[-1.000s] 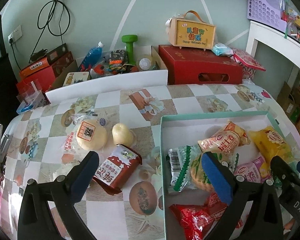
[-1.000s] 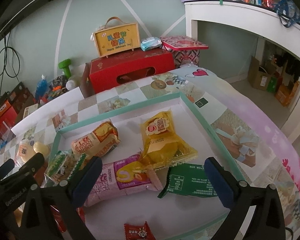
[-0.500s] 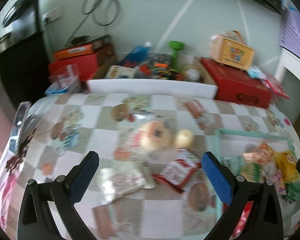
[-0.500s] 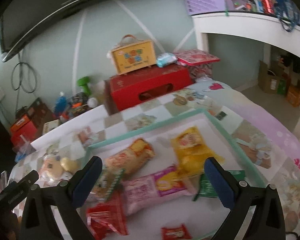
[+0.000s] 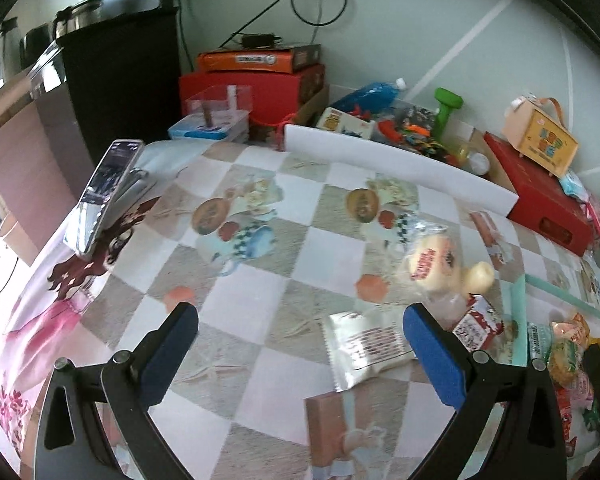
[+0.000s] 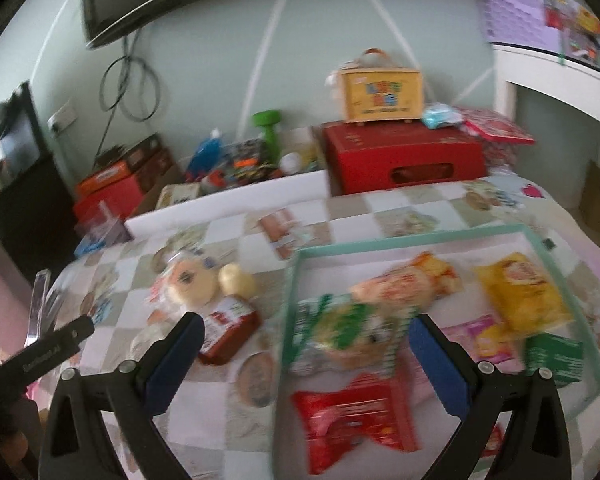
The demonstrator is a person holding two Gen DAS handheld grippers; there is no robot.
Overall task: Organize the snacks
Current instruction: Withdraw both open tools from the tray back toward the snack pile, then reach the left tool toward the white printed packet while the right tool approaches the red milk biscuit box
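The left claw [image 5: 300,344] is wide open and holds nothing. It hangs over the checkered cloth of the worktop [image 5: 260,248]. A silver snack packet [image 5: 366,346] lies flat on the cloth just by the claw's right finger. Past it, toward the far edge, sit a round bun in a clear bag [image 5: 432,262], a small pale yellow bun [image 5: 478,276] touching it, and a red and white packet [image 5: 478,326] close beside them.

The right claw [image 6: 306,346] is also wide open and empty. It hangs over the left edge of a mint green tray [image 6: 420,236], which sits on the right side of the worktop. In the tray lie a green and white packet [image 6: 340,332], a red packet [image 6: 356,416], an orange packet [image 6: 408,284], a yellow packet [image 6: 520,290], a pink packet [image 6: 484,338] and a dark green packet [image 6: 554,358]. This view is blurry.

A phone [image 5: 104,190] leans up at the left edge of the worktop.
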